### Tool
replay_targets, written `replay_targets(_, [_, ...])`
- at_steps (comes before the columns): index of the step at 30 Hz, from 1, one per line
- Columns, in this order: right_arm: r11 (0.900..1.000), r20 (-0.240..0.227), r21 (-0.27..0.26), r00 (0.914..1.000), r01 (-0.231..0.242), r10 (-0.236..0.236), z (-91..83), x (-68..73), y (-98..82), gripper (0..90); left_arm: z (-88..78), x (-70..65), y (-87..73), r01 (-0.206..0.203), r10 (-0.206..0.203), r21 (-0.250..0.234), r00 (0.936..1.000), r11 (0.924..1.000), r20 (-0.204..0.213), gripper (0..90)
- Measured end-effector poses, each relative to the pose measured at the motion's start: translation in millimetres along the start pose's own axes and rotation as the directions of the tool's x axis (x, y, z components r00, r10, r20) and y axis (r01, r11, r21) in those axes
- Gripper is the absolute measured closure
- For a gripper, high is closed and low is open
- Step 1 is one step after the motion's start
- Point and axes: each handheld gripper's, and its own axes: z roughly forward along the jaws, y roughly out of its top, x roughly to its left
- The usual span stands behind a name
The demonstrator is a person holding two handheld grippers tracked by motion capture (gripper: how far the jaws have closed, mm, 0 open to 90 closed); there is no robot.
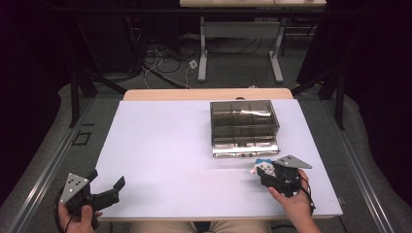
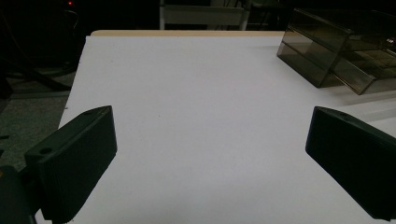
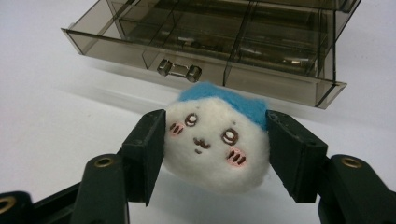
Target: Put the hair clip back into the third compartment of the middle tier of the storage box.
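- We saw a white plush toy [image 3: 217, 144] with a blue top, pink cheeks and a brown drawn face.
- We noted a smoky grey see-through drawer box [image 1: 244, 125].
- We saw a white table [image 1: 165, 160].

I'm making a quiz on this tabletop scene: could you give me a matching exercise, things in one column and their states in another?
Things:
1. plush toy
2. left gripper
3. bottom drawer
4. right gripper

States:
A. open, nothing between the jaws
B. pulled out of the smoky plastic drawer box
C. shut on something soft
D. white with a blue top, clamped

Pairs: 1-D, 2-A, 3-B, 4-C
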Motion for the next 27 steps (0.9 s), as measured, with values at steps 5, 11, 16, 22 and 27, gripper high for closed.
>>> replay_targets(5, [1.000,-0.001,-0.019,1.0000,0.006,-0.006,-3.2,-1.2,3.1,40.5,-0.9,0.1,0.3,-0.001,0.001,0.009,1.0000,1.0000,0.002,2.2])
replay_targets(11, [0.999,0.002,-0.032,1.0000,0.009,-0.009,-5.8,-1.3,6.5,40.6,-0.7,0.2,0.2,-0.002,0.002,0.009,1.0000,1.0000,0.000,2.2])
replay_targets(16, [0.999,0.004,-0.031,0.9997,0.022,-0.022,-8.8,-2.6,9.5,40.6,-0.8,0.1,0.1,-0.002,0.002,0.008,1.0000,1.0000,-0.002,2.2])
replay_targets(22, [0.998,0.009,-0.038,0.9991,0.041,-0.041,-11.3,-3.4,17.4,40.7,-0.7,-0.1,0.2,-0.004,0.004,0.009,1.0000,1.0000,-0.002,2.2])
replay_targets(27, [0.998,0.007,-0.042,0.9985,0.054,-0.054,-11.7,-5.1,26.2,40.7,0.5,-0.2,-0.3,-0.001,0.001,0.002,1.0000,1.0000,-0.004,2.2])
